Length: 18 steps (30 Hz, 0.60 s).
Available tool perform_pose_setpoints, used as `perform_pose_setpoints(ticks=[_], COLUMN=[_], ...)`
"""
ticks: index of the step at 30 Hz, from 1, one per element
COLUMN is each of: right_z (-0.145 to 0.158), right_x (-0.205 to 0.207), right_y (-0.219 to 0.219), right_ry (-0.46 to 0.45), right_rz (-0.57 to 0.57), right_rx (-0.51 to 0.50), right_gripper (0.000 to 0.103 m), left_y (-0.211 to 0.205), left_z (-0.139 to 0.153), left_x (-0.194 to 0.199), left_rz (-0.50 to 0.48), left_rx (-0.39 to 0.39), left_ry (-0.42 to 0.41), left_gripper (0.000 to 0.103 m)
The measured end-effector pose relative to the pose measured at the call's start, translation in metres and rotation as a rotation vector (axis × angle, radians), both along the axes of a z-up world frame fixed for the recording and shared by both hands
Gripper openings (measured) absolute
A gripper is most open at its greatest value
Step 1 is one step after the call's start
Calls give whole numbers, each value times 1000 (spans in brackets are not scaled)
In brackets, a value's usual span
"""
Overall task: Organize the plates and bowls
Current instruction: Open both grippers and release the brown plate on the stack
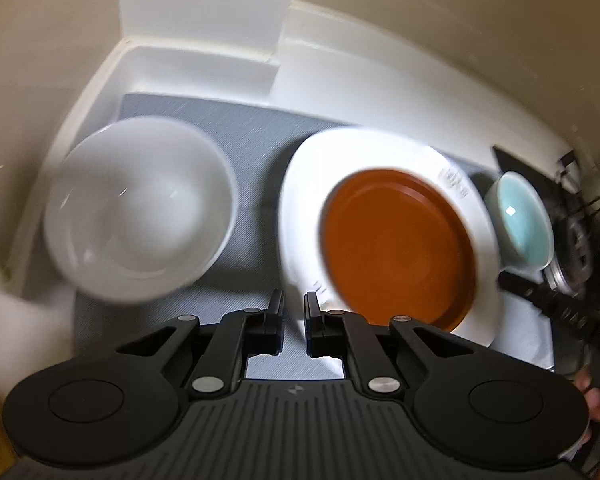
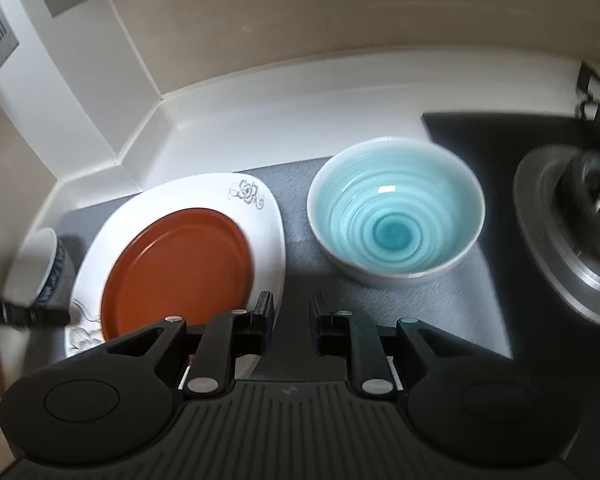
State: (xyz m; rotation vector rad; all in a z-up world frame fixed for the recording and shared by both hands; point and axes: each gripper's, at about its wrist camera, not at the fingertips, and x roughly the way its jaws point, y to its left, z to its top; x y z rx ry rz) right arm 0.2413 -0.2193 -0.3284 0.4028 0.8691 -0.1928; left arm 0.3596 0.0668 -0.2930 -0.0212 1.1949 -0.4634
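An orange plate [image 1: 396,248] lies on a white flower-patterned plate [image 1: 300,200] on a grey mat [image 1: 252,132]. A white bowl [image 1: 140,208] stands left of them, a light blue bowl [image 1: 520,220] to their right. My left gripper [image 1: 294,304] hovers at the white plate's near-left edge, open by a narrow gap and empty. In the right wrist view, the orange plate [image 2: 176,268] on the white plate [image 2: 260,216] is left and the blue bowl [image 2: 394,216] is right. My right gripper [image 2: 290,308] is open and empty above the mat between them.
A white counter with a raised back rim [image 2: 260,120] meets a beige wall. A black stove top with a metal burner [image 2: 572,232] lies to the right. The white bowl [image 2: 40,264] and the other gripper's tip [image 2: 24,314] show at the left edge.
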Motion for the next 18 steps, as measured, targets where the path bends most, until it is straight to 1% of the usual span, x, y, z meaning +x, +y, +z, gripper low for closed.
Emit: perform_pose_setpoints(ticks=[3, 5, 8, 12, 14, 16, 18], right_z=[-1, -1, 0, 1, 4, 10, 17], right_x=[-1, -3, -5, -6, -8, -12, -16], right_y=[4, 6, 10, 11, 11, 9, 7], right_ry=[-1, -3, -10, -9, -6, -25, -52], right_rz=[16, 35, 45, 53, 34, 8, 3], right_rx=[-3, -2, 0, -1, -7, -10, 10], right_gripper=[20, 13, 8, 8, 10, 11, 11], left_y=[3, 3, 2, 0, 1, 6, 10], left_z=[-6, -9, -12, -12, -11, -7, -2], left_x=[-1, 1, 6, 9, 11, 11, 8], left_rz=[-8, -9, -1, -6, 1, 18, 17], left_rx=[-38, -49, -59, -51, -52, -55, -42], left_ry=[26, 34, 42, 47, 60, 69, 50], left_gripper=[10, 10, 11, 10, 11, 11, 11])
